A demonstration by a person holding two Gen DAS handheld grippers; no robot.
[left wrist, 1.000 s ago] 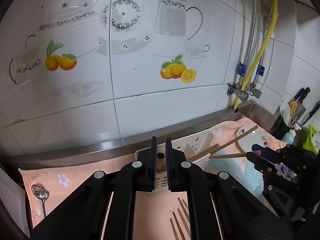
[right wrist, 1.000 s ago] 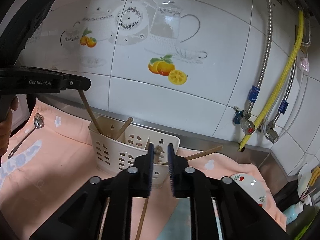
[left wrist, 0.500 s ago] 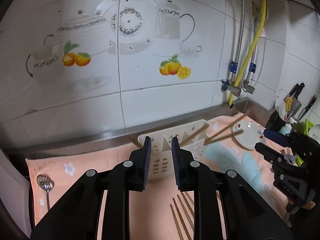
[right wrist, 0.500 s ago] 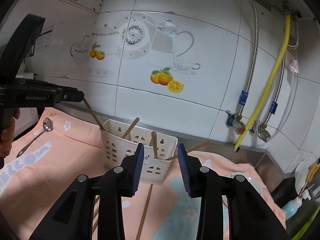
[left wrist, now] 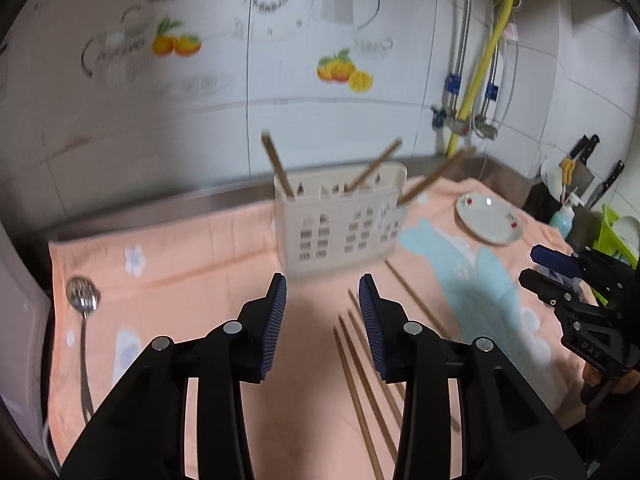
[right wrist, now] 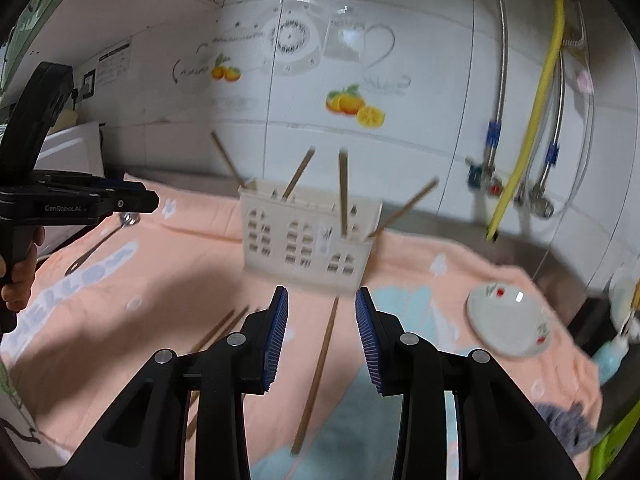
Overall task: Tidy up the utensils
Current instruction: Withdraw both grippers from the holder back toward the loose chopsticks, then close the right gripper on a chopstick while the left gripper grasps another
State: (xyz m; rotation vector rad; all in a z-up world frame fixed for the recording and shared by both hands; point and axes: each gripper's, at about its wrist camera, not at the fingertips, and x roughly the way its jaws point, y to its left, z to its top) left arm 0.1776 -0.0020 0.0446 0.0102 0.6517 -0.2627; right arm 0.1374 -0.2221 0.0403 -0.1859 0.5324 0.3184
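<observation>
Black left claw (left wrist: pixel 322 294) opening (nothing between), basket (left wrist: pixel 340 224) now farther.

Holder: white slotted plastic utensil basket (left wrist: pixel 340 224), upright on a peach towel (left wrist: pixel 192 248) near the tiled wall.
Chopsticks in holder: brown wooden sticks (right wrist: pixel 343 194) stand tilted in its compartments, fanning outward (four show in the right wrist view).
Loose chopsticks: several (left wrist: pixel 360 364) lie flat side by side on the towel in front of the holder; one more (right wrist: pixel 318 372) lies apart, lengthwise.
Spoon: metal (left wrist: pixel 82 320), flat at the towel's left edge, well apart from the holder.
</observation>
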